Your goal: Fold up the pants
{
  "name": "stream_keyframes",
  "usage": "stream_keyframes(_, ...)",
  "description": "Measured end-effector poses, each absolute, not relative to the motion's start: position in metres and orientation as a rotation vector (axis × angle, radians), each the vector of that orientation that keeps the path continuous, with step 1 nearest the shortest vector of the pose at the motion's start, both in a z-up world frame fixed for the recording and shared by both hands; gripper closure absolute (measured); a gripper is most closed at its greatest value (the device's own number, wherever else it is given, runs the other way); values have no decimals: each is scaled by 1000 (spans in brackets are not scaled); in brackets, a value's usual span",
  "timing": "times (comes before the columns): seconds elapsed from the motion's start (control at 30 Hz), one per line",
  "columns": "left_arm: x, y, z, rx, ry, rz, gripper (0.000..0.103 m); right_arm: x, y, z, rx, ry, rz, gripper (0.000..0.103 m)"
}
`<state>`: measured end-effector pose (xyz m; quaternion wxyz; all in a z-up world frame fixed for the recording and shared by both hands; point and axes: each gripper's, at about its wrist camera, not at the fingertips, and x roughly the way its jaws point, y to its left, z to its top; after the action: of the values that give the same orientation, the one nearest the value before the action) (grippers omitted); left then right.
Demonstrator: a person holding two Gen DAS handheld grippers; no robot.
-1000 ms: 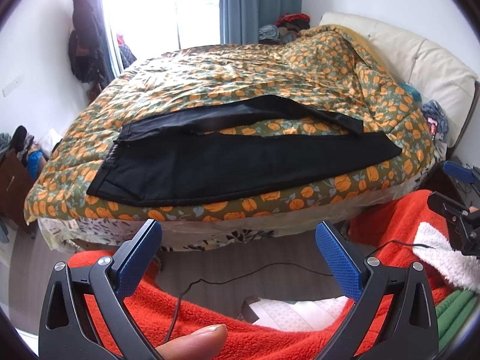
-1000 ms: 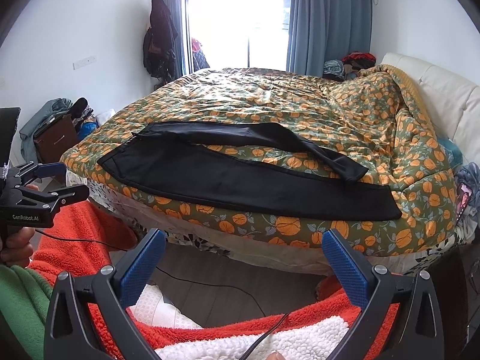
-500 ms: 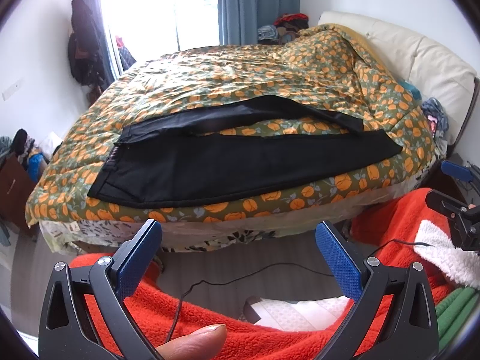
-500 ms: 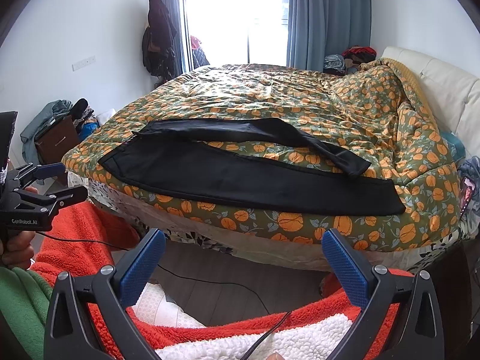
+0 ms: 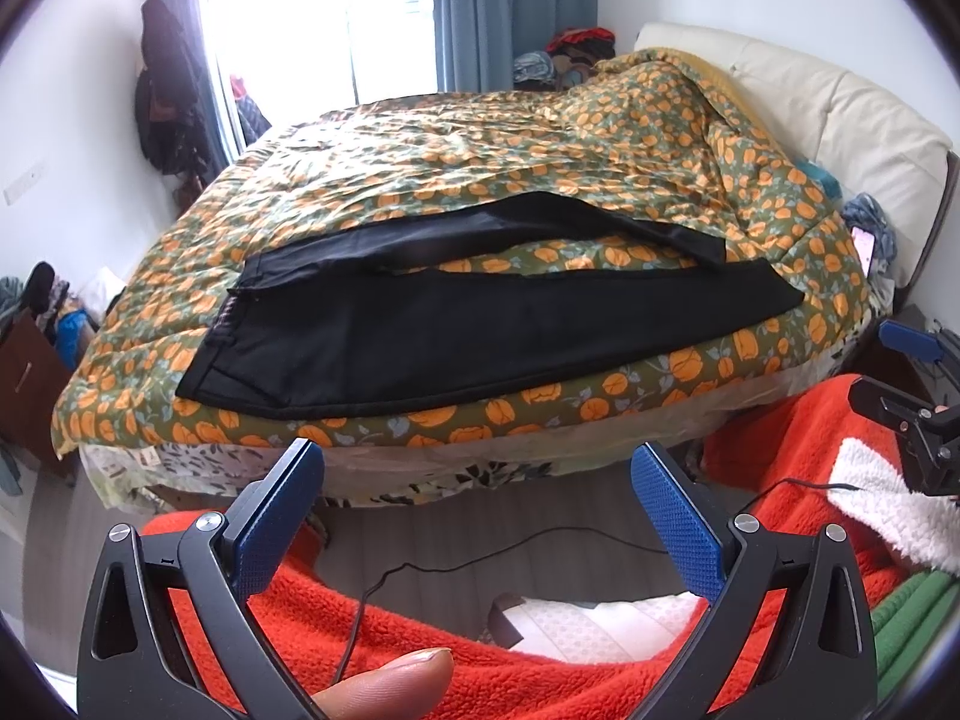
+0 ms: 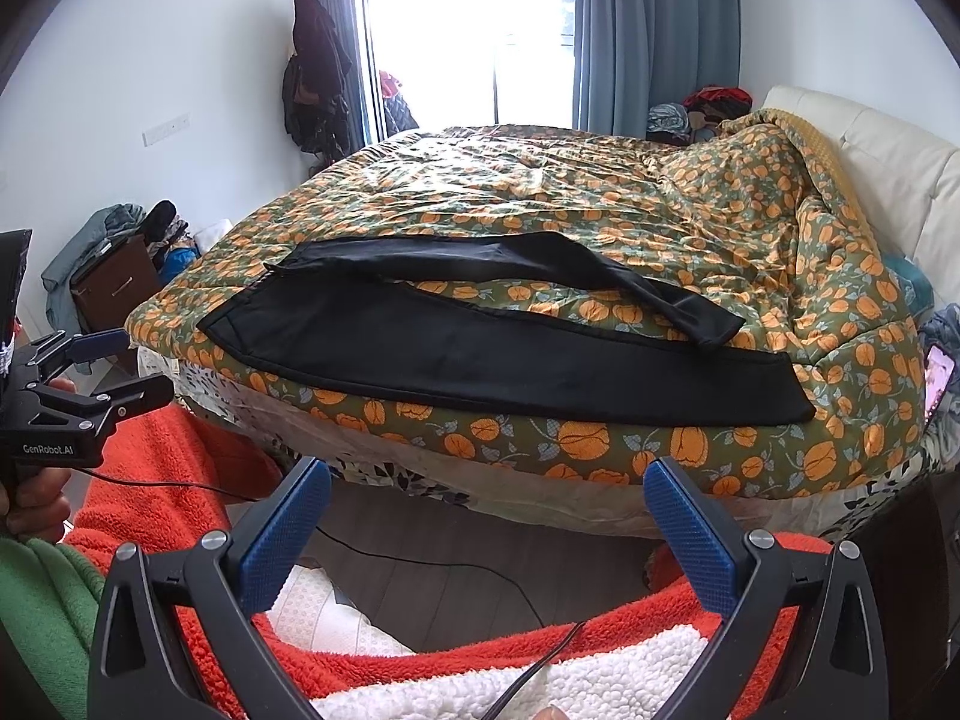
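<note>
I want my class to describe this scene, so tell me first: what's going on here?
A person holds a two-finger gripper in each hand, facing a bed. Black pants lie spread on the orange-patterned quilt, legs apart, waistband to the left. The left gripper and right gripper are both open and empty, held short of the bed's near edge. Neither touches the pants, so no fold has been made yet.
</note>
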<state>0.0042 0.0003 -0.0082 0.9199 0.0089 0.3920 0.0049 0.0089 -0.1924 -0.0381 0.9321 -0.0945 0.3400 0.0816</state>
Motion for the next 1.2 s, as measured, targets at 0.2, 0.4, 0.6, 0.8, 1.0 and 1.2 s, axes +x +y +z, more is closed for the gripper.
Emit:
stream_keyframes(0.2,4,0,-8,16,807,11,1,10,-194,-39,-188,698,167,0)
stream_keyframes(0.4,4,-1,-8,18,805,12,1,10,-194,-39,-187,699,167,0)
stream_keyframes(0.6,4,-2,-8,19,804,12,1,10,-195,-40,-182,700,168,0)
stream_keyframes(0.8,4,-2,-8,19,804,13,1,11,-195,-40,-182,700,168,0)
stream_keyframes(1.0,4,-3,-8,19,805,14,1,11,-195,-41,-180,703,168,0)
stream_keyframes(1.2,4,-2,-8,21,804,13,1,12,-196,-43,-175,703,169,0)
